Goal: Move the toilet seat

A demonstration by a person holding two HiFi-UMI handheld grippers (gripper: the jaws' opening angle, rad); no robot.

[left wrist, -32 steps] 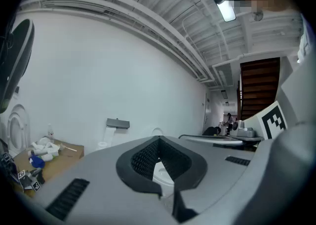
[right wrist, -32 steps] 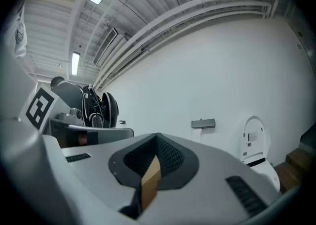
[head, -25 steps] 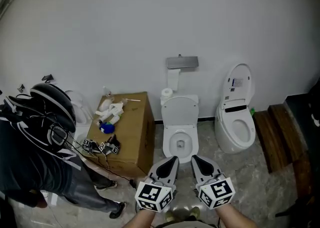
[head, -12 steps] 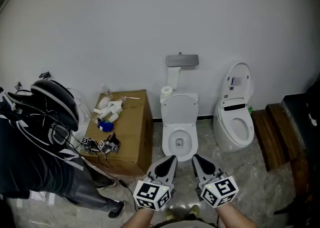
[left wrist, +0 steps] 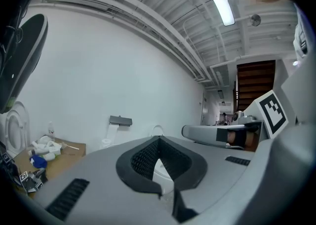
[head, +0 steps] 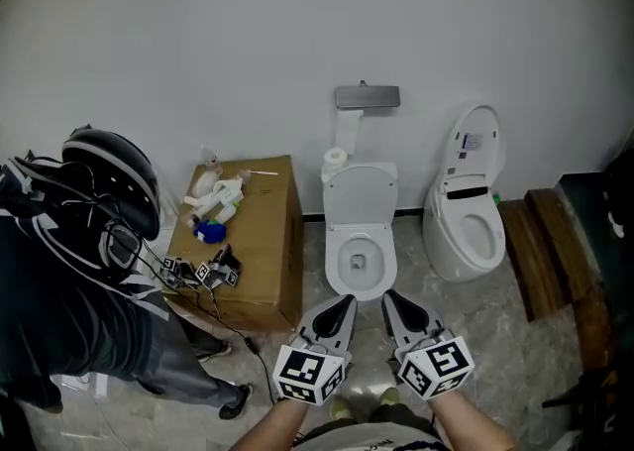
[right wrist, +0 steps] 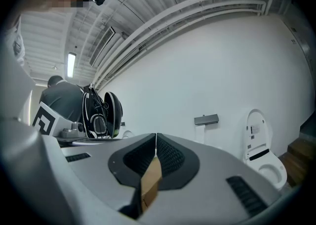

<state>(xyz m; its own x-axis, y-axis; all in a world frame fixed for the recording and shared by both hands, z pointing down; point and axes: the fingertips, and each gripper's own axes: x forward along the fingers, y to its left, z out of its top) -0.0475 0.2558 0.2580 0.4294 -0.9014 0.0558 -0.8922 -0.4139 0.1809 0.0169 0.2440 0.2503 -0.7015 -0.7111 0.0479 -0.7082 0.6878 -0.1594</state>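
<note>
Hovering short of the toilet (head: 359, 266) at the floor's far edge, left gripper (head: 342, 305) and right gripper (head: 392, 302) are both pinched closed, empty. The toilet seat (head: 361, 199) seems tipped up against the wall. The approach step looks in hand; next comes reaching forward and opening a jaw to take its rim.

Glossy white ceramic toilet (head: 360, 196), matt cardboard box (head: 265, 231)

White toilet (head: 359, 241), white wall (head: 248, 43), brown cardboard box (head: 260, 231) with a blue object (head: 208, 232) on top. Grey left gripper (head: 344, 298) and right gripper (head: 388, 295) wear black-and-white square markers. Floor's (head: 495, 340) mottled grey.
</note>
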